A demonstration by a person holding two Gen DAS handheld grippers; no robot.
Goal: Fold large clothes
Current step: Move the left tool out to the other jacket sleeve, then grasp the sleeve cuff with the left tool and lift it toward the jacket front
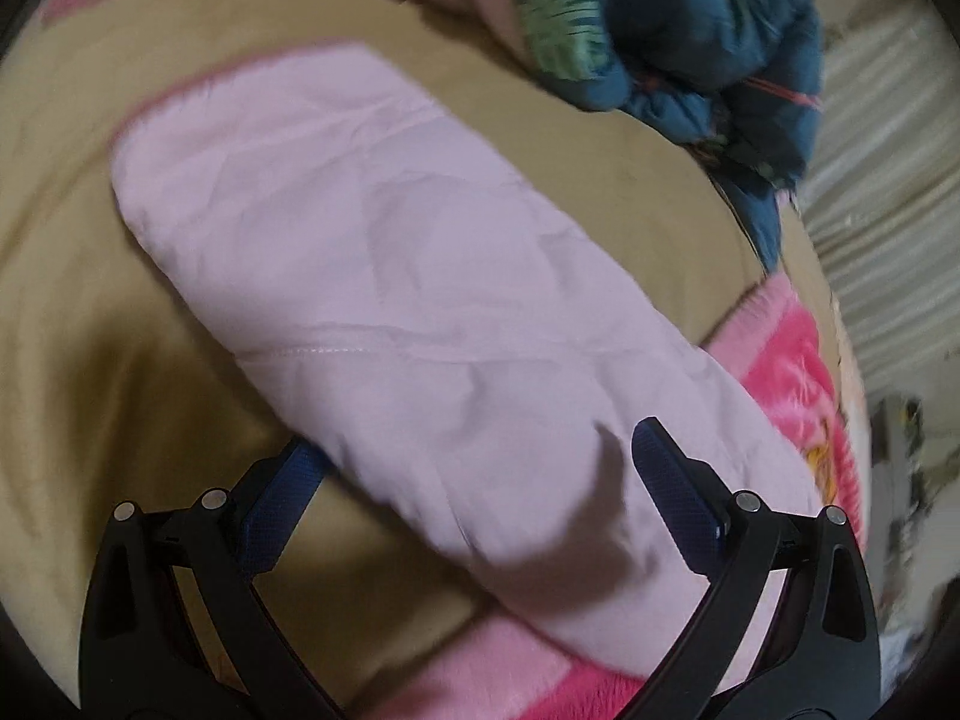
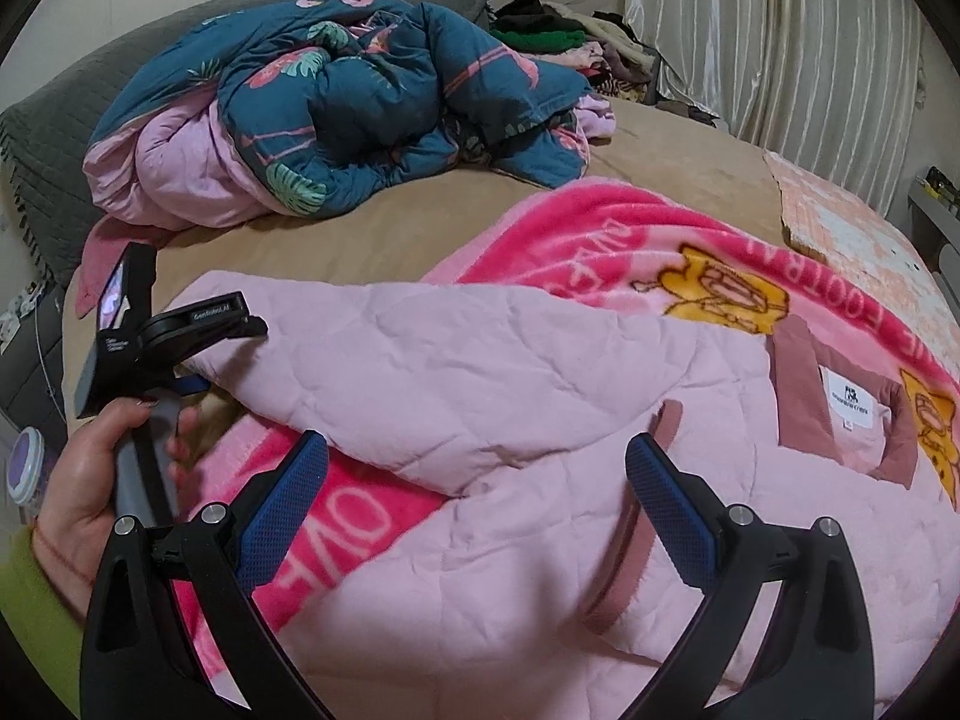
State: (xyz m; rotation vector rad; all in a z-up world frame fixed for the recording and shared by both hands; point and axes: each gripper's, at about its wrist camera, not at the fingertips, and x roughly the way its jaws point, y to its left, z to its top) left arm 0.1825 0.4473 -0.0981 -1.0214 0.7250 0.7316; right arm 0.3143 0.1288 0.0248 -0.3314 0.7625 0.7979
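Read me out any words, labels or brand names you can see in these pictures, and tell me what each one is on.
"GenRobot.AI": on the black top of the left gripper, in the right wrist view.
"FOOT" and "OVE", partial words: pink letters on the bright pink blanket.
White label in the pink jacket collar: print too small to read.
Left wrist view: no text.

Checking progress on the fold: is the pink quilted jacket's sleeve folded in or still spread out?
Folded in. The sleeve lies across the pink quilted jacket, its cuff end by the left gripper.
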